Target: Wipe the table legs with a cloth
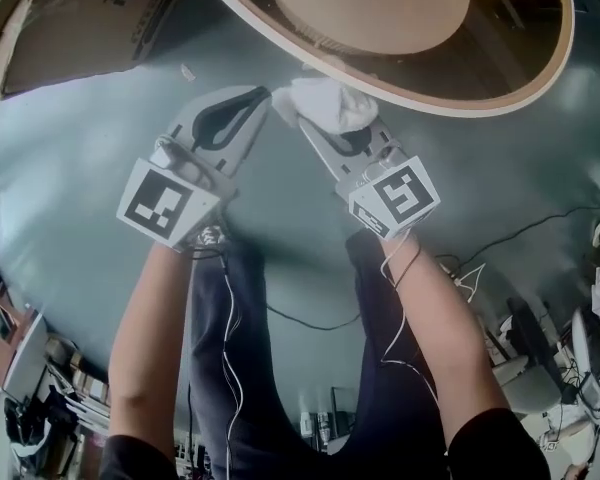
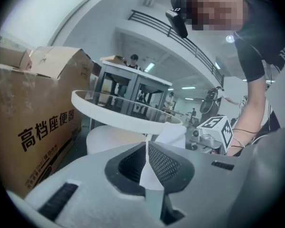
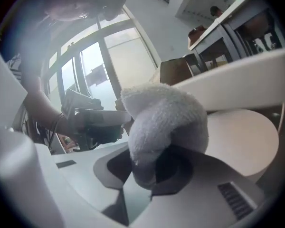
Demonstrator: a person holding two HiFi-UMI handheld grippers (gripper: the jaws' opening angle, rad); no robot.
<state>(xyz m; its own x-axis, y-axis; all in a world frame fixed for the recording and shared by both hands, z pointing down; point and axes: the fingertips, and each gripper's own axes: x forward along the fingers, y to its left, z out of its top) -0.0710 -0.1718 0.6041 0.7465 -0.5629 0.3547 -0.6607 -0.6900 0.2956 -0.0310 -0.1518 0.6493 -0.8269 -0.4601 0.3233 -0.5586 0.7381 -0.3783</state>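
Pinching the bunched white cloth in your right claw, just under the round table's rim, you nip its edge in your left claw, jaws pressed together, above the grey floor.

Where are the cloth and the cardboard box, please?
cloth (image 1: 325, 103): head view, middle of its bunched part.
cardboard box (image 2: 33, 113): left gripper view, its printed side.

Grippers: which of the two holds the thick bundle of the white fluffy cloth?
The right gripper: the white fluffy cloth bulges out of its jaws in a thick wad. The left gripper pinches only a thin edge of it.
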